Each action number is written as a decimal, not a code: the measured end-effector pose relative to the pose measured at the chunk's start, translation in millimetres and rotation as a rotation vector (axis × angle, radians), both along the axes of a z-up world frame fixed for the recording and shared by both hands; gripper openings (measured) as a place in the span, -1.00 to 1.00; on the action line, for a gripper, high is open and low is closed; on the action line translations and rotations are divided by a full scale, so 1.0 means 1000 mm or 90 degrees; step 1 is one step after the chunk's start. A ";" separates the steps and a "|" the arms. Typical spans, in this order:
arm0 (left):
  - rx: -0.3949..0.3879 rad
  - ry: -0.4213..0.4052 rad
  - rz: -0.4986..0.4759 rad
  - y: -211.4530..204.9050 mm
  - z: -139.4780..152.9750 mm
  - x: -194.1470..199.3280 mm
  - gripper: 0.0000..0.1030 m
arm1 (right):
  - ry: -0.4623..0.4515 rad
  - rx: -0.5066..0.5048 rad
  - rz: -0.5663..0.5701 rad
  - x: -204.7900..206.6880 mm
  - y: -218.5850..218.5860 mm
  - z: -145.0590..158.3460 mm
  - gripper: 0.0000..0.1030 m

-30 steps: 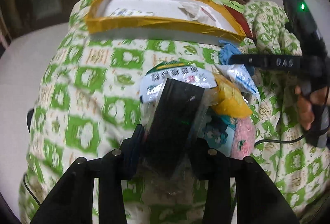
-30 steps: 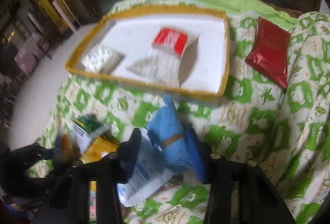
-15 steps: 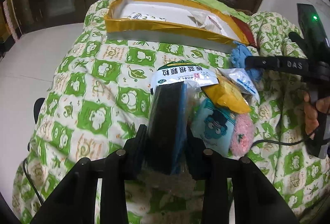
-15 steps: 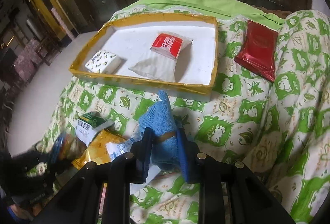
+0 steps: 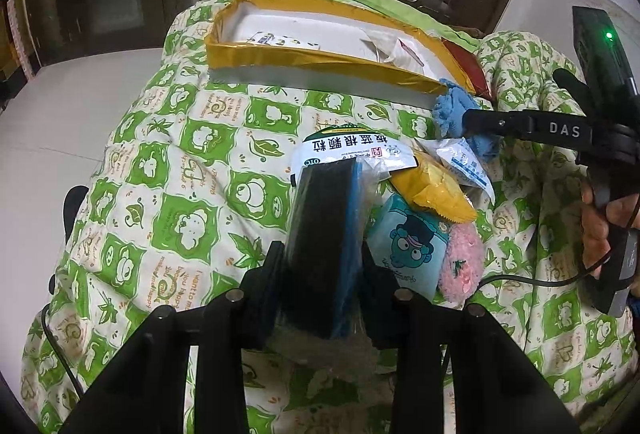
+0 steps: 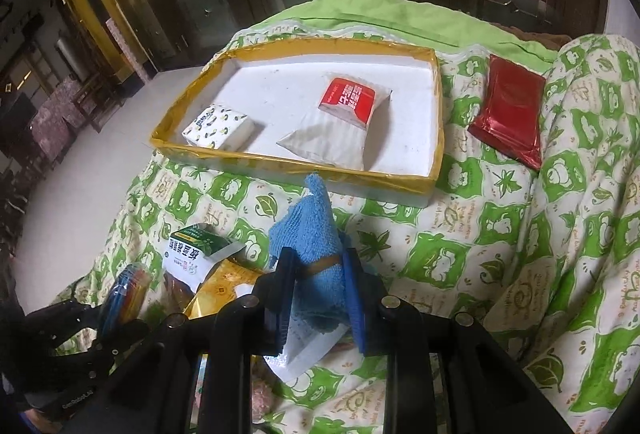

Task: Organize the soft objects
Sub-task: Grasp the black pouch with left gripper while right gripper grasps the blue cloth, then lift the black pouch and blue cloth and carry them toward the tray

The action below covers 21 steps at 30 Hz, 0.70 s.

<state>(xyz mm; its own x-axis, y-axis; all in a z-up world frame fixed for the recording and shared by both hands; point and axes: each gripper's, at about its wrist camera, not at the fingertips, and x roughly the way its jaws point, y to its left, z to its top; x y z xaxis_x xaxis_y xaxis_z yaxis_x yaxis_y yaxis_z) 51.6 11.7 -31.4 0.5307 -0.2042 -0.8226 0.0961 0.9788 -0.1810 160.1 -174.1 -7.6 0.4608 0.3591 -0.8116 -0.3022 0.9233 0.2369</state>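
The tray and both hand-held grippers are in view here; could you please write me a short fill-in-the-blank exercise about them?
1. The right hand-held gripper is shut on a folded ____ cloth.
2. The yellow-rimmed tray holds ____ packets.
3. The red pouch lies ____ the tray, on the quilt.
4. The left hand-held gripper grips a ____ sponge pack.

Missing words: blue; two; outside; dark

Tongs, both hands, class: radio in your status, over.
Left tongs shut on a dark sponge pack. Right tongs shut on the blue cloth. Yellow-rimmed tray ahead holds two packets; path looks clear.
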 end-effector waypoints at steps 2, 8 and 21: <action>-0.011 -0.001 0.010 0.005 0.000 0.001 -0.35 | 0.000 0.014 0.001 -0.001 -0.002 0.002 -0.50; -0.051 -0.006 0.034 0.019 0.002 0.005 -0.35 | -0.028 0.057 0.008 -0.013 -0.012 0.017 -0.50; -0.034 -0.001 0.035 0.015 0.000 0.007 -0.35 | 0.022 0.157 -0.019 -0.012 -0.041 0.018 -0.50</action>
<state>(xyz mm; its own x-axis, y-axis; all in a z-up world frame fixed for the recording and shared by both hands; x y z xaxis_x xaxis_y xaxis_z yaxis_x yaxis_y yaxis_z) 58.9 26.5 -31.7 0.5438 -0.2185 -0.8103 0.0427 0.9715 -0.2333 148.4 -214.8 10.5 0.4480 0.5349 -0.7164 -0.2628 0.8447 0.4663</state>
